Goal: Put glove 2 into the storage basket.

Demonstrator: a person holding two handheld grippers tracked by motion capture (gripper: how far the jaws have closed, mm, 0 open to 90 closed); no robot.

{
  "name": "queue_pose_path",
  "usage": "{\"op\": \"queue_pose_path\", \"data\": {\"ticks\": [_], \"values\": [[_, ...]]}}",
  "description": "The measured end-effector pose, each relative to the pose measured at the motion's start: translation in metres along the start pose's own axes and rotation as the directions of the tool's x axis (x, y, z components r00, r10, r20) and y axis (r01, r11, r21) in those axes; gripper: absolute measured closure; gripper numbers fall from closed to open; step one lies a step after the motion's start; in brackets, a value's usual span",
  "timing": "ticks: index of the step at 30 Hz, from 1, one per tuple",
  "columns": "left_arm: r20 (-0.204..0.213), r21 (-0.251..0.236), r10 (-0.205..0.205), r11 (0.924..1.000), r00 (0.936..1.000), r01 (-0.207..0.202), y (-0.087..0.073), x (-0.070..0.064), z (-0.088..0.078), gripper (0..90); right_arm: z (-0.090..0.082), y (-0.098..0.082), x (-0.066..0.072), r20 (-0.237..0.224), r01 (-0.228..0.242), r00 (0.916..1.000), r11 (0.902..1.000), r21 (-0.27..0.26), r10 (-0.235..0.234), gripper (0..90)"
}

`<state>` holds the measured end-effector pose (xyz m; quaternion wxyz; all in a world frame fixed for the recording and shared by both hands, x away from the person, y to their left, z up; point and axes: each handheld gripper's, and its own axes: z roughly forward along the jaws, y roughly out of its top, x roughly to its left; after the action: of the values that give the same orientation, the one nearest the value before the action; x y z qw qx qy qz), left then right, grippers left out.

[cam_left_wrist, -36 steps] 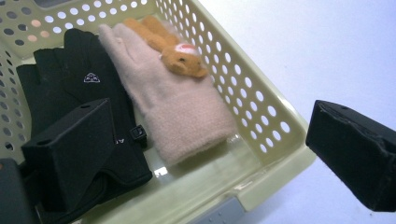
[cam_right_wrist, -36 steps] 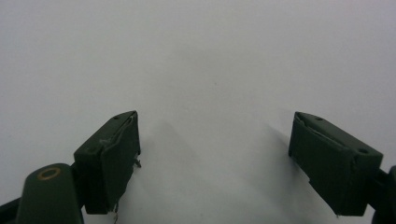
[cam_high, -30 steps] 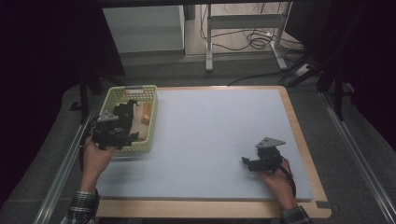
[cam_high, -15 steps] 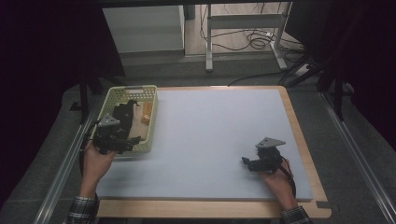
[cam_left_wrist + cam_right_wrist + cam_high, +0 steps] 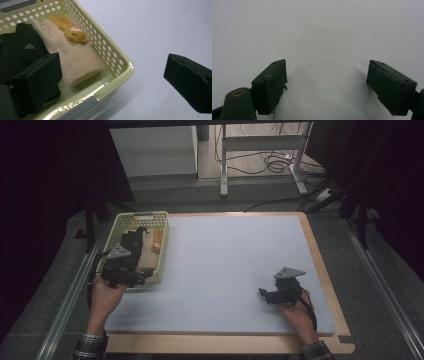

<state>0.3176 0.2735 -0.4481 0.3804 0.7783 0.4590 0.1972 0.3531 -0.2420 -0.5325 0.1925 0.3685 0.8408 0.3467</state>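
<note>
No words or numbers can be read anywhere. The one sign is a small white emblem of linked loops on the black fabric (image 5: 23, 47) lying in the basket (image 5: 117, 72); it carries no legible lettering.

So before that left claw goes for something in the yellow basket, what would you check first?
1. Left gripper open: ok, jaws wide apart.
2. Over the basket: not ok, one jaw inside, the other outside the rim.
3. Cream glove reachable: ok, lies uncovered.
4. Small orange toy clear of the glove: not ok, rests on it.
5. Black cloth out of the way: cannot tell.
6. Right gripper idle: ok, open over the mat.
</note>
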Motion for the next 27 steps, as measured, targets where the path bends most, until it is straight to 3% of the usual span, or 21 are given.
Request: {"op": "queue_pose_path", "data": {"ticks": [14, 27], "values": [[0.044, -0.003, 0.03, 0.9996, 0.9986, -0.029, 0.001, -0.017, 0.01, 1.9, 0.0, 0.0, 0.0, 0.0, 0.0, 1.0, 1.0, 0.0, 0.0, 16.2], [0.096, -0.015, 0.069, 0.9976, 0.993, -0.068, 0.005, -0.039, 0.021, 1.9, 0.0, 0.0, 0.0, 0.0, 0.0, 1.0, 1.0, 0.0, 0.0, 16.2]]}}
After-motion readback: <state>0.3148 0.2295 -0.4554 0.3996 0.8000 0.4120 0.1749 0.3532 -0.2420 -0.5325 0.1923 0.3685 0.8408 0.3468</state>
